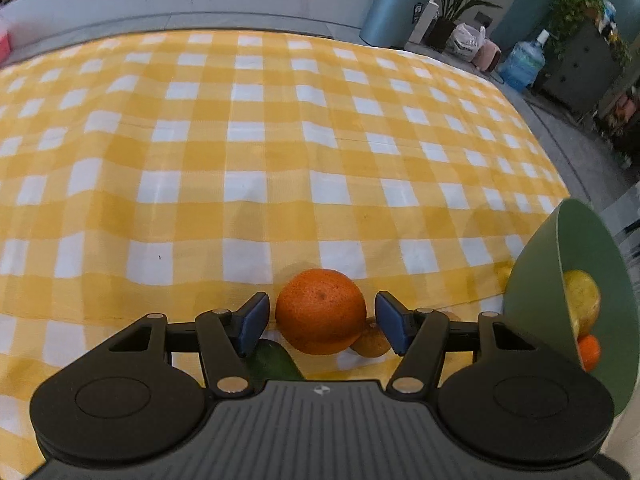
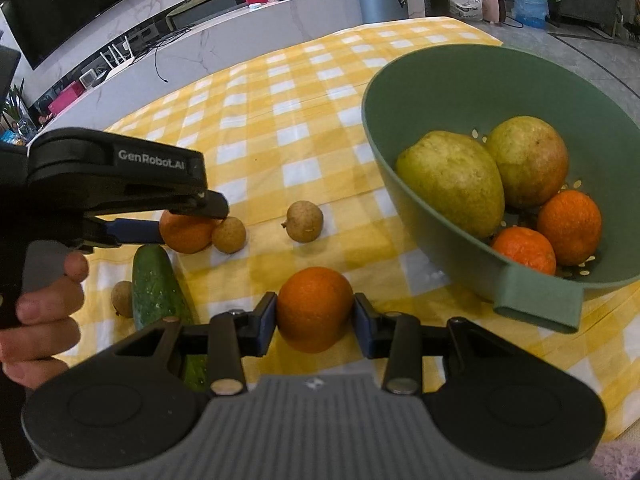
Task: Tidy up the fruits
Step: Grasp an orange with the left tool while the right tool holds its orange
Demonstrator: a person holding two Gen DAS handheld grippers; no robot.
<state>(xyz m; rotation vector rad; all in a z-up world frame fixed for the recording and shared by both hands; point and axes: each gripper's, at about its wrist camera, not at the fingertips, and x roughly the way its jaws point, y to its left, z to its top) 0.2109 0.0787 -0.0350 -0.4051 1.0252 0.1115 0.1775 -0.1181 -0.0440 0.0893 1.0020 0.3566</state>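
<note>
Left gripper [image 1: 321, 322], blue pads apart either side of an orange [image 1: 320, 310] without touching, on yellow checked cloth [image 1: 240, 140]; cucumber [image 1: 272, 364] and small brown fruit [image 1: 372, 342] nearer; green bowl [image 1: 532, 292] right.

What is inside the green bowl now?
The green bowl holds two yellow-green pears and two oranges. Drain holes show on its floor; anything beneath the fruit is covered.
</note>
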